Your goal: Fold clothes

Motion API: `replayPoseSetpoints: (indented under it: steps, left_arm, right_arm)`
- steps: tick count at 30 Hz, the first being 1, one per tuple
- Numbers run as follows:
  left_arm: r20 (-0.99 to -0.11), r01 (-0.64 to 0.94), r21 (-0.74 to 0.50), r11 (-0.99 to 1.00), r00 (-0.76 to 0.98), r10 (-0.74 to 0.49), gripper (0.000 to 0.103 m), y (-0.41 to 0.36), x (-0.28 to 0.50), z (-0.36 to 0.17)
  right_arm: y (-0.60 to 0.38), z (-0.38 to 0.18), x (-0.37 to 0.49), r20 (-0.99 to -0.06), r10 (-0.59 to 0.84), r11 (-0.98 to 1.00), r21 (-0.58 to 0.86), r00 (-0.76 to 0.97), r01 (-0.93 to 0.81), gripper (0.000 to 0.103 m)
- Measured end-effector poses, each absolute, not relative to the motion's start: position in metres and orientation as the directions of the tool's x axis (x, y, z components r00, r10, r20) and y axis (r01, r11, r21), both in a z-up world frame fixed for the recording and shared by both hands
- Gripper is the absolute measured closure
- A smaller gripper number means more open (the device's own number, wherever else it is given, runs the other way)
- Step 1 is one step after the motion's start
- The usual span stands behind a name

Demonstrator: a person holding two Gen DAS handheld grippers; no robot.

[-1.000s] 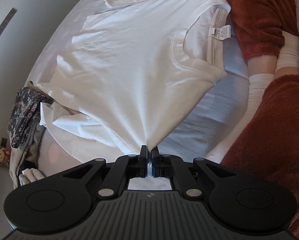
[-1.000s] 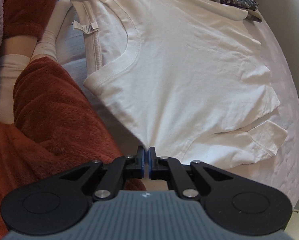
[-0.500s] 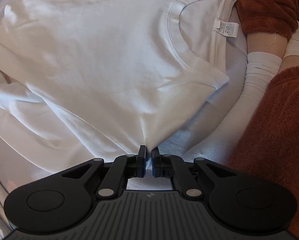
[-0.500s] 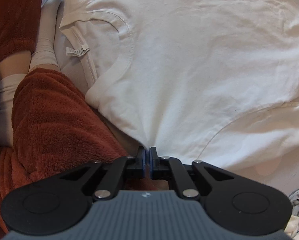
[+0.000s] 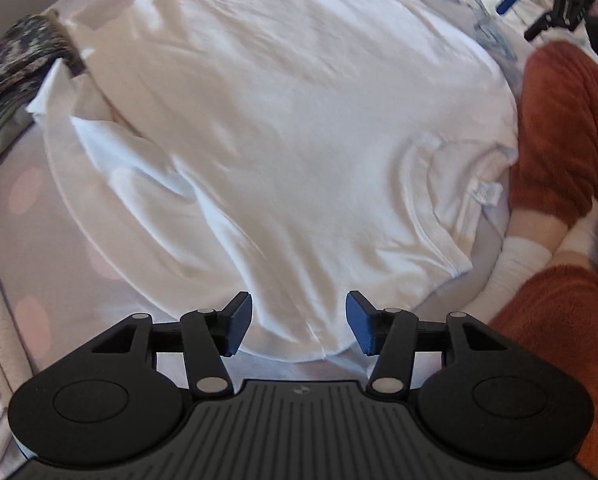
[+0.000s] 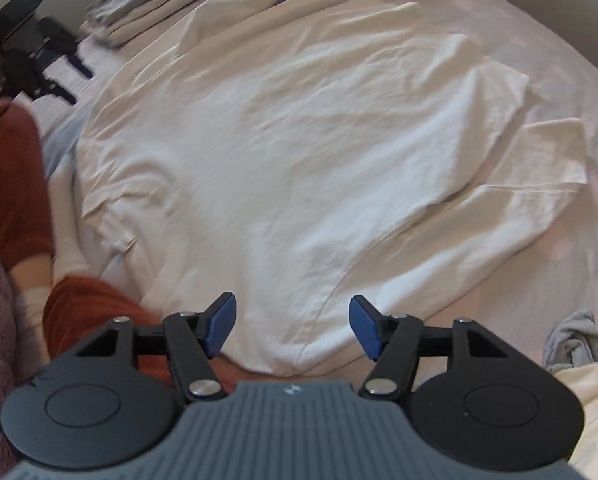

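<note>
White t-shirt (image 5: 299, 140) lies spread flat on the bed (image 5: 59, 272), collar and tag toward the person's rust-red fleece legs (image 5: 559, 128). Left claw (image 5: 297, 326) released, jaws wide apart, just above the shirt's near shoulder edge, not gripping it. Right claw (image 6: 291, 328) also released, jaws apart over the opposite near edge of the t-shirt (image 6: 299, 152). Folded clothes stack (image 6: 151, 4) sits beyond the shirt; crumpled garments (image 6: 579, 360) lie beside the right claw.
</note>
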State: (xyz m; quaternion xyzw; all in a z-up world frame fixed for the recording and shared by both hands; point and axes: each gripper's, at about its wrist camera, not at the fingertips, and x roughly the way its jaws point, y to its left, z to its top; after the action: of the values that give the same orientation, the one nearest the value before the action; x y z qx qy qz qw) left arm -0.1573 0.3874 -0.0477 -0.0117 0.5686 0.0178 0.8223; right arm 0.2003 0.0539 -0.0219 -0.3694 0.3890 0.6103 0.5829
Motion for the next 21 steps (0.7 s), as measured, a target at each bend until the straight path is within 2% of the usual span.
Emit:
replayPoseSetpoints:
  steps: [6,9,12,15,21]
  left_arm:
    - [-0.858,-0.296,0.057,0.954,0.473,0.198,0.053,0.438,-0.148,-0.03]
    - [-0.807,-0.417,0.046,0.908,0.52,0.28,0.053,0.461,-0.137,-0.025]
    - [-0.767,-0.492,0.054,0.869,0.537,0.352,0.05,0.485,-0.117,-0.02]
    - [-0.751,-0.536,0.066,0.842,0.529,0.396,0.048,0.508,-0.088,-0.016]
    - [-0.746,-0.596,0.096,0.797,0.487,0.454,0.047,0.545,-0.022,-0.025]
  right_arm:
    - [0.069,-0.035,0.233,-0.822,0.542,0.314,0.006,0.174,-0.95,0.037]
    - [0.079,-0.047,0.249,-0.78,0.547,0.489,0.003,0.304,-0.872,0.037]
    - [0.091,-0.063,0.265,-0.768,0.532,0.619,0.066,0.356,-0.783,0.037]
    - [0.106,-0.08,0.275,-0.776,0.504,0.699,0.109,0.379,-0.707,0.037]
    - [0.123,-0.102,0.275,-0.718,0.453,0.772,0.019,0.529,-0.635,0.037]
